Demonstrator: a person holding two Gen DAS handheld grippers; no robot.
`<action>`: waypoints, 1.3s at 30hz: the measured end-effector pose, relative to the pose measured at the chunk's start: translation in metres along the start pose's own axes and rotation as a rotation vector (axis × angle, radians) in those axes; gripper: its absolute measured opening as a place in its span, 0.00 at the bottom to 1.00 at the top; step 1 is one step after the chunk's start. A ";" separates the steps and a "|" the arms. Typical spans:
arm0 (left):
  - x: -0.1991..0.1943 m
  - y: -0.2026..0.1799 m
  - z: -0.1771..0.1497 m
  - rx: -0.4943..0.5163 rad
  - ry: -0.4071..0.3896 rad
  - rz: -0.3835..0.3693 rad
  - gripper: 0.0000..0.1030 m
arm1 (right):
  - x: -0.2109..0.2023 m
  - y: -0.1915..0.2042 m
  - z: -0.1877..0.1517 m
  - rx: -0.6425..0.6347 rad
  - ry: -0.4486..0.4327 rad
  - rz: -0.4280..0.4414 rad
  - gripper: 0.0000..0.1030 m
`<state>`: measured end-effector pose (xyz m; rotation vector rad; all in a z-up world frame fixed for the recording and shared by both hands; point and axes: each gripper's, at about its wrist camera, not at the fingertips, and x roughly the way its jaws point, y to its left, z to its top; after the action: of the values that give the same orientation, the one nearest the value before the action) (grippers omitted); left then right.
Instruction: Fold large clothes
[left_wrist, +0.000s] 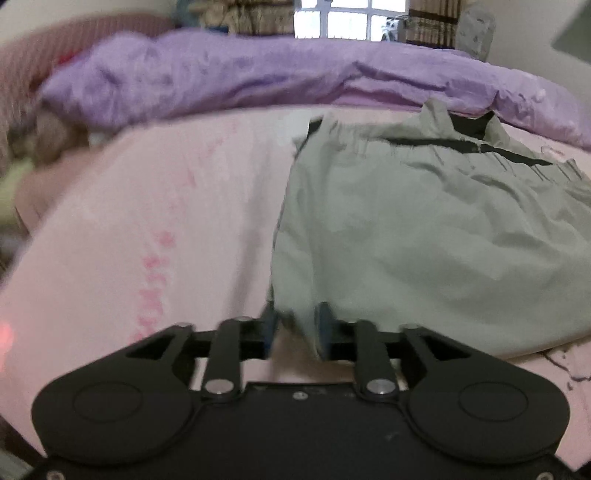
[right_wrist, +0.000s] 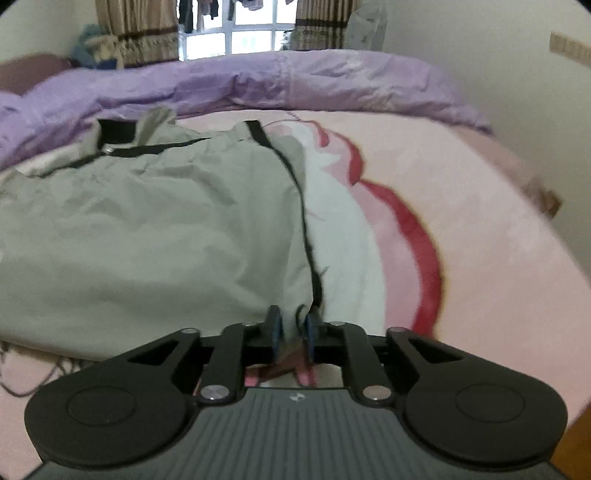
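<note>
A grey-green jacket with black trim lies spread on the pink bed sheet, collar toward the far side. My left gripper is at the jacket's near left hem corner. Its jaws stand apart, and the blurred corner hangs between them against the right pad. In the right wrist view the jacket fills the left half. My right gripper is at its near right hem corner by the black side seam. Its blue pads are close together with bunched fabric pinched between them.
A rumpled purple duvet runs along the far side of the bed, just behind the jacket's collar. Beyond it are a window and curtains. A wall stands to the right. The sheet's red print lies right of the jacket.
</note>
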<state>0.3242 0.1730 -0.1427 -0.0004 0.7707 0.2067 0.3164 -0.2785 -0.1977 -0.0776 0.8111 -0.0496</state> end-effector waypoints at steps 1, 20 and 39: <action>-0.001 0.001 0.004 0.021 -0.012 0.017 0.58 | -0.002 -0.001 0.001 -0.004 0.003 -0.021 0.28; 0.008 -0.026 -0.001 0.025 -0.011 -0.051 1.00 | -0.027 -0.009 0.008 0.110 -0.075 0.055 0.45; 0.013 -0.011 0.003 -0.039 -0.012 -0.053 1.00 | -0.008 -0.041 -0.041 0.421 0.035 0.170 0.64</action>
<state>0.3372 0.1646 -0.1503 -0.0566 0.7542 0.1713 0.2808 -0.3205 -0.2162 0.3902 0.8250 -0.0602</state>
